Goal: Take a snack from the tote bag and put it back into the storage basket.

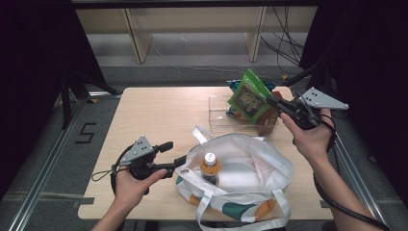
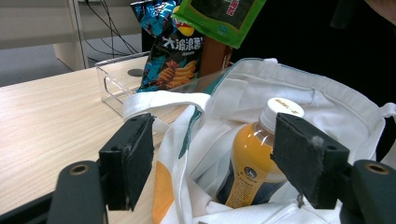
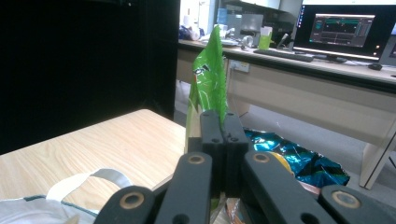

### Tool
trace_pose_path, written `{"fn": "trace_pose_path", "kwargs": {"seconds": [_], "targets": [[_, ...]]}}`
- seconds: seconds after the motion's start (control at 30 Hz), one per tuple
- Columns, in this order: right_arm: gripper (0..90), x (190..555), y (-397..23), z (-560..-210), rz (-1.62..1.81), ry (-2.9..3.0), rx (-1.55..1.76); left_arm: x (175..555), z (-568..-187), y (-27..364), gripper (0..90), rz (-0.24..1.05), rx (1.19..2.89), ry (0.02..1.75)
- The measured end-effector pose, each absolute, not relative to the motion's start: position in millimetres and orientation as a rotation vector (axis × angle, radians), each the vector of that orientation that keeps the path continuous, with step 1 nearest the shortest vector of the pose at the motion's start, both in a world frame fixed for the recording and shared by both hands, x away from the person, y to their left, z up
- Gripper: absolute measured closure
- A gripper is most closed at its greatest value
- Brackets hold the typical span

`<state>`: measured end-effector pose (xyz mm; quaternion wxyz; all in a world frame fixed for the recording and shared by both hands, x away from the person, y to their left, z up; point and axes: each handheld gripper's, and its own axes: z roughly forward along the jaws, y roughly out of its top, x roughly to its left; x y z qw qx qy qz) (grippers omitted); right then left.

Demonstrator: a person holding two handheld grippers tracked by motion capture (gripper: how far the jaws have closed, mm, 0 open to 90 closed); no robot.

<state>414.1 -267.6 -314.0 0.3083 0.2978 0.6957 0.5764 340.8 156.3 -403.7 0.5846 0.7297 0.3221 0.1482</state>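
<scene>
While crinkly and flat, green foil packet (image 1: 248,98) hangs from right gripper (image 1: 272,102) jaws.

**My desk and what rests on it**

I stand at a pale wooden desk (image 1: 159,115) with a light grain and rounded corners. Near my edge, right of centre, lies a white fabric tote bag (image 1: 255,168) with orange and green patches, its mouth open and one handle trailing onto the wood. Beyond it, toward the far right corner, sits a clear plastic box (image 1: 219,115) directly on the desk. The left half of the desk shows bare wood.
</scene>
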Motion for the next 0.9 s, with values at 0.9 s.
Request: {"fn": "trace_pose_path", "kwargs": {"seconds": [0.9], "targets": [[90.0, 438, -263, -328, 1.460, 1.837, 0.833, 341, -404, 156, 28.8, 0.341, 1.702, 0.752]]}}
